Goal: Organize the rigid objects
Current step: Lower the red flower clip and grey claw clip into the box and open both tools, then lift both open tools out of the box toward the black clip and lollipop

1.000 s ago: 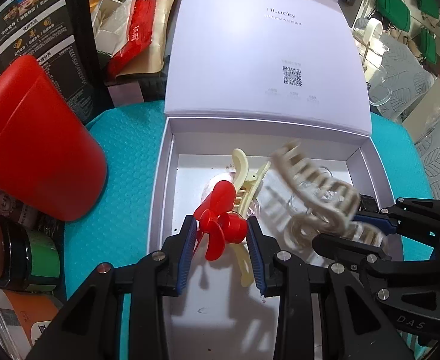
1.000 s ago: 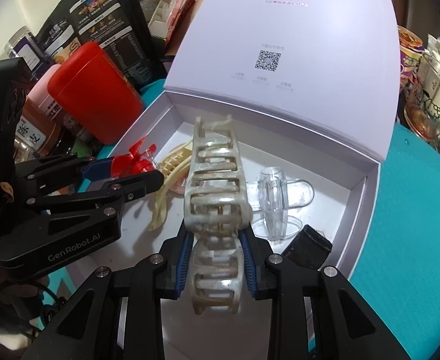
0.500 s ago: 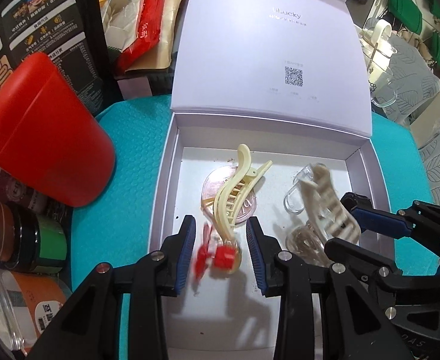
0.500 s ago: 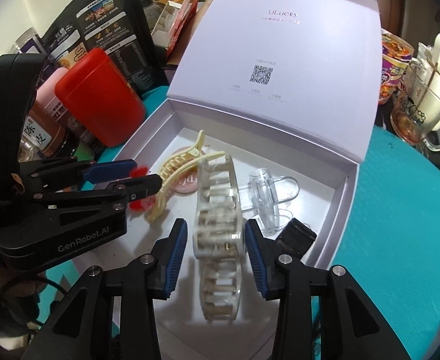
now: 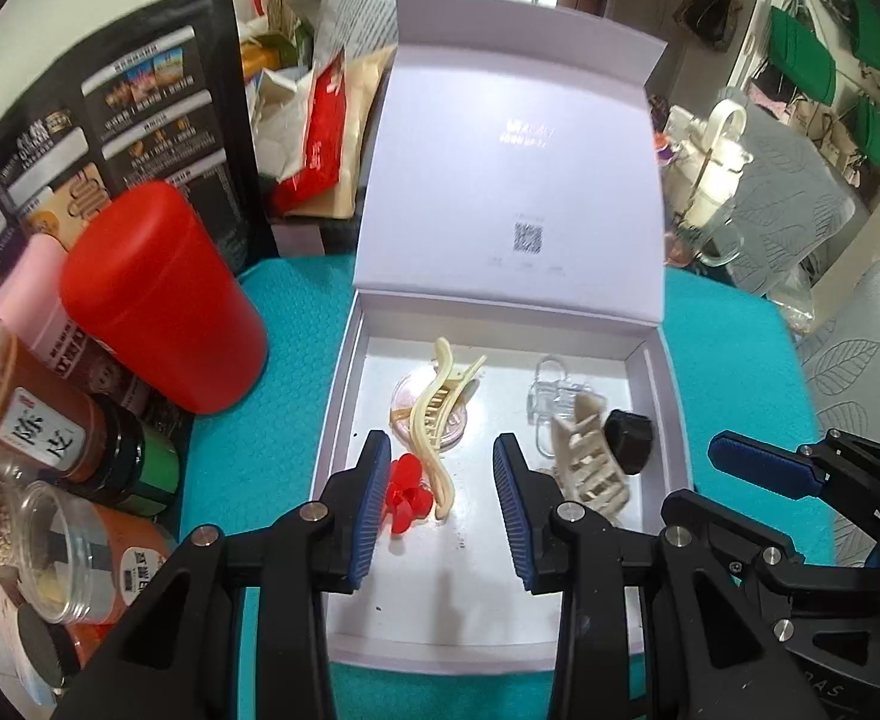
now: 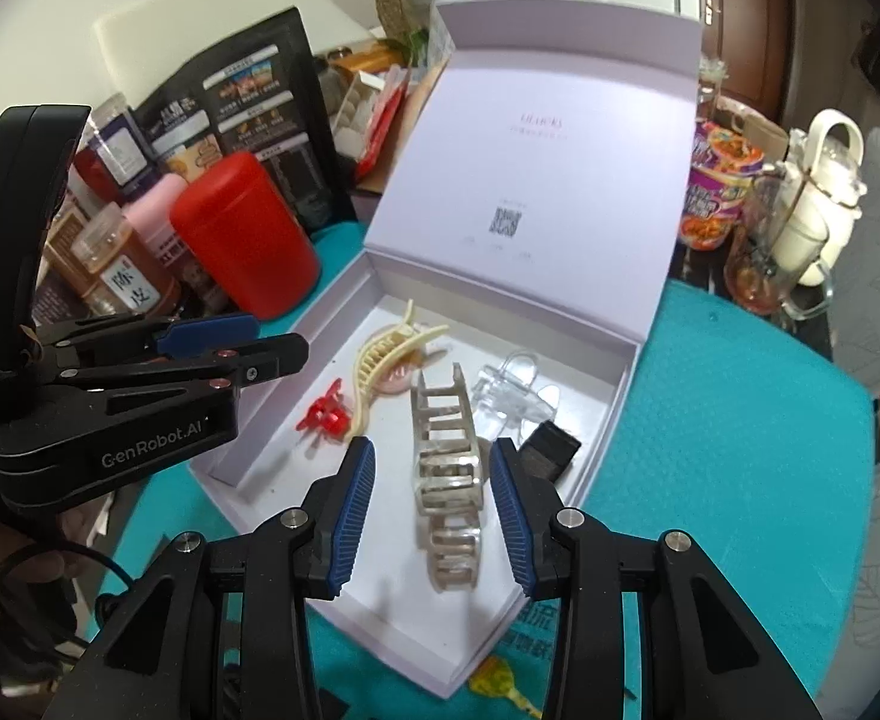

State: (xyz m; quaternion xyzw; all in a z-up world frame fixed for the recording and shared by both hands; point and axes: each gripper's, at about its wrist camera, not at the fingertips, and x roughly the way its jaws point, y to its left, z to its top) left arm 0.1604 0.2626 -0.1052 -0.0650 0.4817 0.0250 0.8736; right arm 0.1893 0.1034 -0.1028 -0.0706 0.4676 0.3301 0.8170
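Note:
An open lavender box (image 5: 344, 396) (image 6: 607, 420) lies on the teal mat with its lid propped up. Inside lie a small red claw clip (image 5: 405, 495) (image 6: 323, 415), a cream hair clip (image 5: 434, 420) (image 6: 380, 360), a large beige claw clip (image 5: 586, 468) (image 6: 448, 468), a clear clip (image 5: 553, 396) (image 6: 511, 390) and a black object (image 5: 628, 441) (image 6: 550, 450). My left gripper (image 5: 440, 504) is open above the red clip. My right gripper (image 6: 431, 510) is open above the beige clip. Both are empty.
A red canister (image 5: 158, 300) (image 6: 242, 234), spice jars (image 5: 50, 432) and a black package (image 5: 134, 102) crowd the left. A glass mug with a white object (image 6: 799, 240) and a noodle cup (image 6: 712, 180) stand at the right. A yellow item (image 6: 493, 681) lies by the box's front corner.
Both grippers opened and let go: the red clip and the beige clip dropped into the box. Both grippers then drew back and up from the box.

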